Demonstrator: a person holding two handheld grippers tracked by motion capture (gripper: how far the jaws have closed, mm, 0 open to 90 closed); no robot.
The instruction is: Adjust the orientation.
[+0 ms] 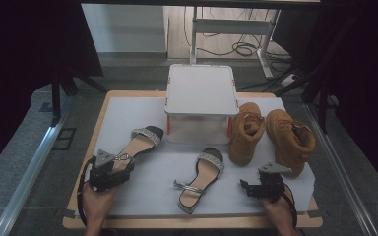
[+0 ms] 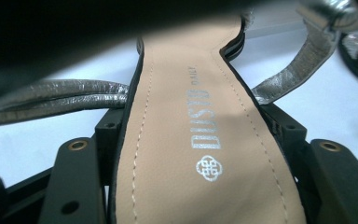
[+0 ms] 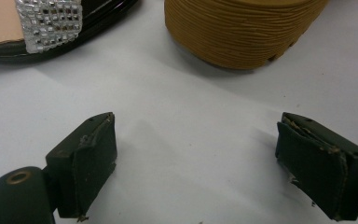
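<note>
Two silver-strapped sandals lie on the white mat (image 1: pixel 142 196). The left sandal (image 1: pixel 141 141) points up and right. My left gripper (image 1: pixel 122 165) is shut on its heel end. In the left gripper view its tan insole (image 2: pixel 200 116), printed with a brand mark, runs between the black jaws of that gripper (image 2: pixel 196 140), and silver straps (image 2: pixel 51 95) trail to both sides. The second sandal (image 1: pixel 203 176) lies at the mat's centre. My right gripper (image 1: pixel 250 188) hovers to its right, open, with bare mat between its pads (image 3: pixel 91 163). That sandal's rhinestone band (image 3: pixel 49 21) lies ahead to the left.
A white lidded box (image 1: pixel 201 91) stands at the back centre of the table. Two tan boots (image 1: pixel 246 132) (image 1: pixel 291 140) stand at the right, and one ribbed sole (image 3: pixel 242 28) lies just ahead of the right gripper. The wooden table edge (image 1: pixel 192 222) runs along the front.
</note>
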